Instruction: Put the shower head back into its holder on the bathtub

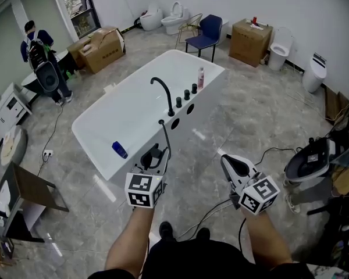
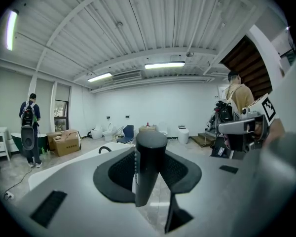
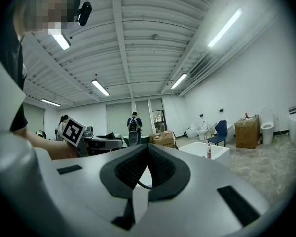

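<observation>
- My left gripper (image 1: 153, 158) was closed on the black cylindrical handle of the shower head (image 2: 149, 154). In the left gripper view both pads pressed on its sides, and the handle stood nearly upright between them. I judged that this kept the head from turning.
- From the handle a thin black hose (image 1: 167, 143) went up to the near rim of the white freestanding bathtub (image 1: 123, 85), so the shower head was in the air, in front of the tub and apart from it, not yet in its holder.
- On that rim, beside the black curved faucet (image 1: 163, 92) and the row of black knobs (image 1: 186, 95), I saw dark round openings (image 1: 175, 122). I supposed that one of them was the holder, but I could not tell which.
- My right gripper (image 1: 228, 161) had its jaws pressed together, with nothing between them. It hung well to the side, I think to leave the way free for the left one.
</observation>
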{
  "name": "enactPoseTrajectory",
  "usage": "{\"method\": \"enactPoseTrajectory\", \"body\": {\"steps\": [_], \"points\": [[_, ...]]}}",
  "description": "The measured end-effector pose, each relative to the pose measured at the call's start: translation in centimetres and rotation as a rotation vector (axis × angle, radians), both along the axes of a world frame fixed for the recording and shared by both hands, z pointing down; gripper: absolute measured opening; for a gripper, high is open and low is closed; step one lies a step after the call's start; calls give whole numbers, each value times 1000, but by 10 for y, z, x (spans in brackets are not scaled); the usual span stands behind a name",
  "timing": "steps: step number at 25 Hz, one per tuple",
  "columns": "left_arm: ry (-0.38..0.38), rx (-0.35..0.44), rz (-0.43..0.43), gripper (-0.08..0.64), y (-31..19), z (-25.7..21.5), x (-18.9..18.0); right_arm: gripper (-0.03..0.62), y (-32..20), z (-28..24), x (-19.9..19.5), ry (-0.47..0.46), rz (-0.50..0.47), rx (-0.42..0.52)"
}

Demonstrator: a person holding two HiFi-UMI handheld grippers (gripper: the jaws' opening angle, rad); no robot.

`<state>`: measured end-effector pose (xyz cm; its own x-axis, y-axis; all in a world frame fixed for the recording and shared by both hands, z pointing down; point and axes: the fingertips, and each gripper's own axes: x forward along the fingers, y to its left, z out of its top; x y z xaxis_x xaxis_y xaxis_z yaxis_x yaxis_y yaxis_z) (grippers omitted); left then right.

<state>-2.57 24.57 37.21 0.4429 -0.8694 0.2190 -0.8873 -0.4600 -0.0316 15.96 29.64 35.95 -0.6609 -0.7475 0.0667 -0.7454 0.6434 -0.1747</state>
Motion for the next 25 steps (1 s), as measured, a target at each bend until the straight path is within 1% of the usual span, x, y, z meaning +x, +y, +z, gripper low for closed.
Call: {"method": "enactPoseTrajectory", "body": {"steps": [6, 9, 15, 20, 25], "points": [[-11, 0, -24, 140, 12, 0, 16, 15, 21, -2, 25, -34, -27, 8], [-23, 9, -36, 141, 20, -3, 15, 15, 31, -3, 33, -25, -34, 4], [-11, 17, -70, 141, 26, -4, 13, 15, 43, 3, 40, -34, -50, -12], [4, 27, -76, 141, 15, -4, 18, 15, 32, 10, 50, -47, -51, -31], [24, 41, -71, 141, -4, -8, 12, 15, 12, 14, 37, -41, -68, -40]]}}
